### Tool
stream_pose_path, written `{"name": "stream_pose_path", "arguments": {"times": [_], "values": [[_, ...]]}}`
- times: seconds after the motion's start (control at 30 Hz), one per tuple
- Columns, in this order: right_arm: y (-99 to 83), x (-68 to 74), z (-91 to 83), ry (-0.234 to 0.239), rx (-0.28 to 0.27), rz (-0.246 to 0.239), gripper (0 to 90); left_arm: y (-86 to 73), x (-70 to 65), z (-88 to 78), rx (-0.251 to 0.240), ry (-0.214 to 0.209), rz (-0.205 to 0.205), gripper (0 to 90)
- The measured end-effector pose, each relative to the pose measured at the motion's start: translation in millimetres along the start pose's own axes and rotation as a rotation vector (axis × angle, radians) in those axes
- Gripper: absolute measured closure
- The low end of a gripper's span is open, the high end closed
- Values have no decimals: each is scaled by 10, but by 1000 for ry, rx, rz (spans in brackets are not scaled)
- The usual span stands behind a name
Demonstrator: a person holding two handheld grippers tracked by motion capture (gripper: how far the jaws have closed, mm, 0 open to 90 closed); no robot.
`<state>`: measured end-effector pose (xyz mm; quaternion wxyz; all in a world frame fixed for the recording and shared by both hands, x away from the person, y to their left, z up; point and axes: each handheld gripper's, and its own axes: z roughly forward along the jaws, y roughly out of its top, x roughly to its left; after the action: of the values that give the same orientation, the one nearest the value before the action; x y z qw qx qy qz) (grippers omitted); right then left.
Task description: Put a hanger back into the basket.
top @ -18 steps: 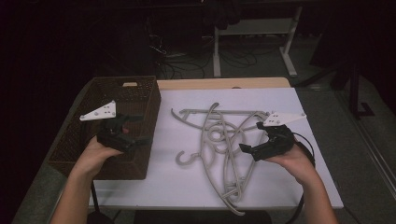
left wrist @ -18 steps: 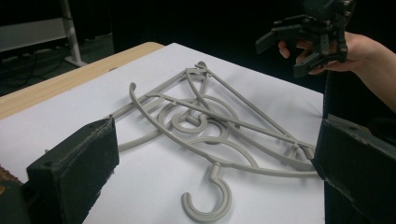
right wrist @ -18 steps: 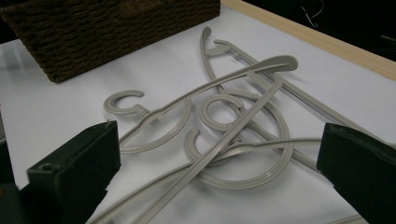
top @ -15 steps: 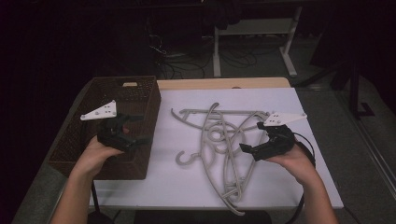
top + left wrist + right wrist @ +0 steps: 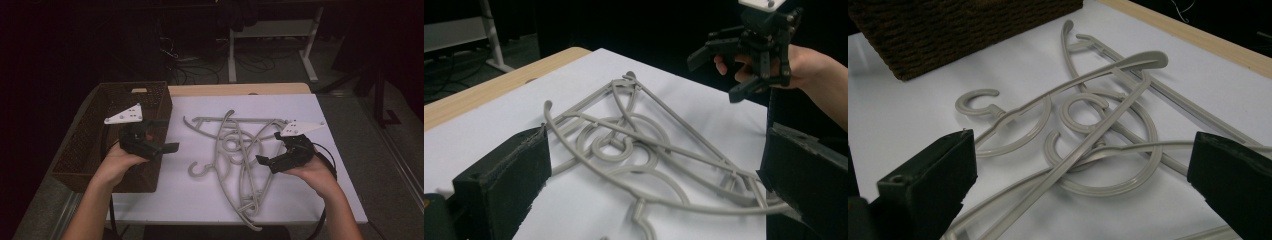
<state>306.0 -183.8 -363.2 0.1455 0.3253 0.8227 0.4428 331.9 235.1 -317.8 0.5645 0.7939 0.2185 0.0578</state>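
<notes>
Dark room behind, desk legs and cables on the floor; the work sits on a white table top (image 5: 320, 200) w/ a wood strip along its far edge. Landmark: the woven basket (image 5: 85, 150) at the left end of that top.

Step in hand, as I read it: you're at the approach, nothing picked yet. Your left gripper (image 5: 162, 135) hangs over the basket's right wall, jaws spread wide w/ nothing between them, pointed away from the basket toward the hangers. Your right gripper (image 5: 267, 161) hovers well to the right of the basket, on the far side of the pile from it, jaws also wide and empty, aimed back at the pile.

Task thing: a heap of grey plastic hangers (image 5: 235, 155) lying flat on the white top, just right of the basket. Thin round-section rods, curved shoulders, open hooks; a few hangers are tangled, arms threaded through each other's loops. One hook (image 5: 977, 102) curls free on the basket side of the heap, clear in the right gripper view.

Next move, my guess: pick one hanger, prob. the top one, and close on a straight bar, not a hook. Expect the others to drag along since they interlock, so lift slow and maybe pin the rest w/ the other gripper. Rods look slick and thin, so centre them in the pads. Then carry toward the basket.
</notes>
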Motion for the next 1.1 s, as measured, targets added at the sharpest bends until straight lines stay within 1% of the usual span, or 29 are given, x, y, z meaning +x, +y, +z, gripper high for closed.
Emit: {"name": "stream_pose_path", "arguments": {"times": [0.03, 0.07, 0.1, 0.13, 0.17, 0.2, 0.23, 0.27, 0.3, 0.33, 0.37, 0.4, 0.43, 0.47, 0.5, 0.53, 0.63, 0.67, 0.73, 0.83, 0.87, 0.9, 0.93, 0.97, 1.0, 1.07, 1.1], "values": [[0, 0, 0, 0, 0, 0, 0, 0, 0, 0, 0, 0, 0, 0], [-6, 0, 0, 1, -4, -1, 0, 23, -28, 88, -2, -2, -7, 0], [-10, -3, 0, 3, -5, 0, 0, 33, -45, 133, 3, -6, -4, 0], [-10, -3, 0, 3, -5, 0, 0, 33, -45, 133, 3, -6, -4, 0], [-23, -10, -5, -1, -3, 1, 0, 50, -83, 233, 11, -8, -6, 0], [-35, -15, -7, 1, -8, 4, 0, 59, -103, 285, 16, -10, -5, 0], [-35, -15, -7, 1, -8, 4, 0, 59, -103, 285, 16, -10, -5, 0], [-60, -23, -17, -3, -7, 7, 0, 69, -120, 336, 21, -14, -4, 0], [-71, -27, -23, -5, -7, 9, 0, 83, -154, 443, 27, -14, -4, 0], [-71, -27, -23, -5, -7, 9, 0, 83, -154, 443, 27, -14, -4, 0], [-91, -36, -35, -6, -8, 13, 0, 86, -173, 549, 36, -15, -3, 0], [-99, -39, -39, -9, -8, 16, 0, 86, -173, 549, 36, -15, -3, 0], [-106, -44, -42, -11, -7, 15, 0, 72, -181, 646, 45, -10, -8, 0], [-112, -48, -42, -11, -8, 15, 0, 72, -181, 646, 45, -10, -8, 0], [-117, -51, -42, -14, -7, 17, 0, 60, -182, 692, 49, -9, -12, 0], [-122, -53, -40, -14, -6, 17, 0, 27, -182, 777, 58, -10, -21, 0], [-129, -54, -34, -14, -4, 15, 0, -12, -185, 856, 76, -6, -23, 0], [-130, -53, -31, -13, -4, 15, 0, -62, -189, 929, 89, -4, -21, 0], [-131, -54, -29, -14, -3, 14, 0, -122, -193, 992, 108, -6, -26, 7], [-135, -53, -27, -10, -1, 12, 0, -226, -205, 1061, 126, -2, -36, 63], [-136, -51, -27, -10, -1, 12, 0, -226, -205, 1061, 126, -2, -36, 76], [-136, -51, -27, -9, -1, 12, 0, -296, -214, 1085, 143, 6, -37, 106], [-136, -51, -27, -9, -1, 12, 0, -296, -214, 1085, 143, 6, -37, 150], [-138, -49, -27, -7, -2, 13, 0, -330, -222, 1095, 149, 11, -35, 153], [-138, -49, -26, -7, 0, 14, 0, -395, -236, 1106, 170, 19, -37, 177], [-139, -50, -24, -7, 0, 13, 0, -463, -250, 1110, 183, 17, -42, 274], [-139, -50, -24, -7, 1, 13, 0, -497, -255, 1108, 191, 18, -45, 306]]}}
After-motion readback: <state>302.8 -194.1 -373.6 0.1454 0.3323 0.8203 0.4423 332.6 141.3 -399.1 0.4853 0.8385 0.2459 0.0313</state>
